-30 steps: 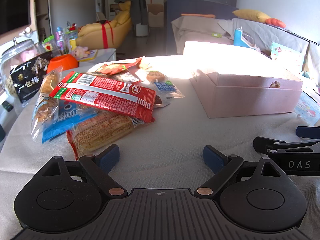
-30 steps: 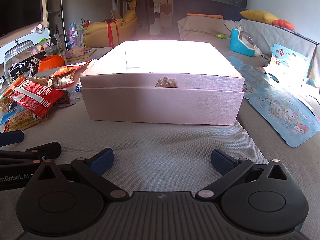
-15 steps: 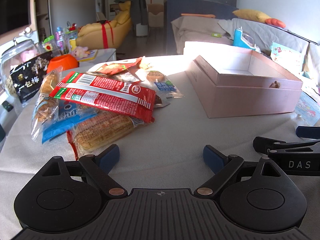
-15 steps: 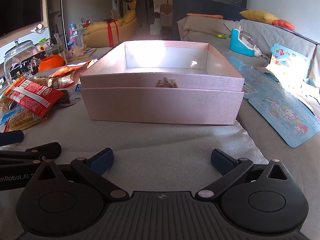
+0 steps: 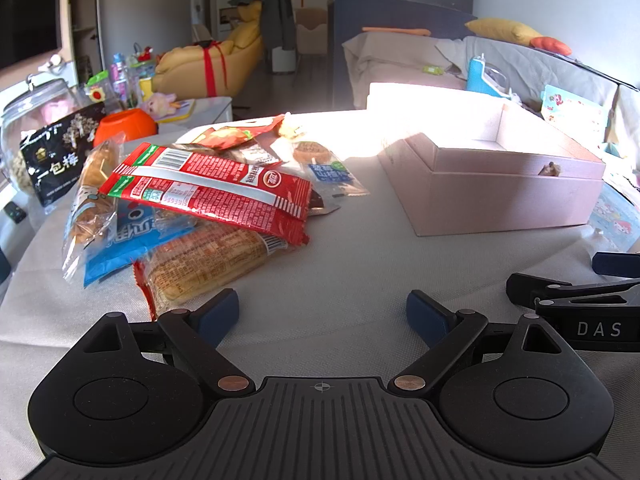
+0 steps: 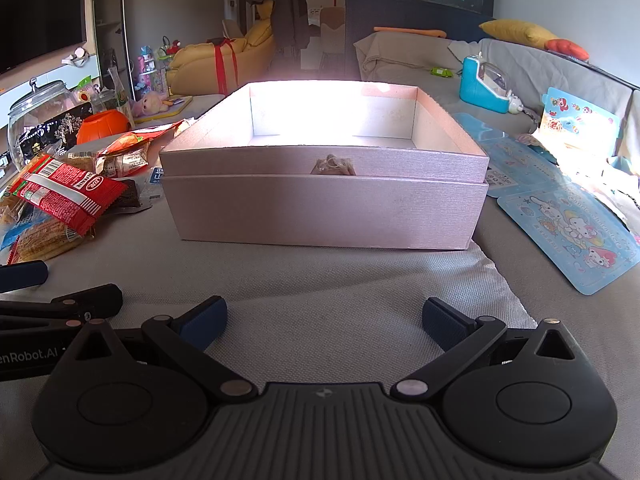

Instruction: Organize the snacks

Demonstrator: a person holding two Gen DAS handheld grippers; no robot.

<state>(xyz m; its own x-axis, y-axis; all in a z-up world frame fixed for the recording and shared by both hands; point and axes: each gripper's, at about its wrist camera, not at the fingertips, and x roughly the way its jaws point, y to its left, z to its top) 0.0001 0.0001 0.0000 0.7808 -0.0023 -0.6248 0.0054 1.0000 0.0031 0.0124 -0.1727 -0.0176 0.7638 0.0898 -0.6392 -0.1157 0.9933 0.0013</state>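
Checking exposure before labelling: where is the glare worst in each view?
Left wrist view: sunlight washes out the far rim of the open pink cardboard box and the grey cloth beside it. Right wrist view: the box's back wall is overexposed, its front evenly lit.

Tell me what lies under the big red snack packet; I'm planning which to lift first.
Under the red packet lie a blue wrapper and an orange-brown cracker pack, each poking out partly. Their covered parts, and anything else beneath, cannot be seen.

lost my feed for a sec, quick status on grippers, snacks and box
Left gripper open, empty. Right gripper open, empty. Snack pile on table, untouched; pink box open, looks empty. Nothing blocking.
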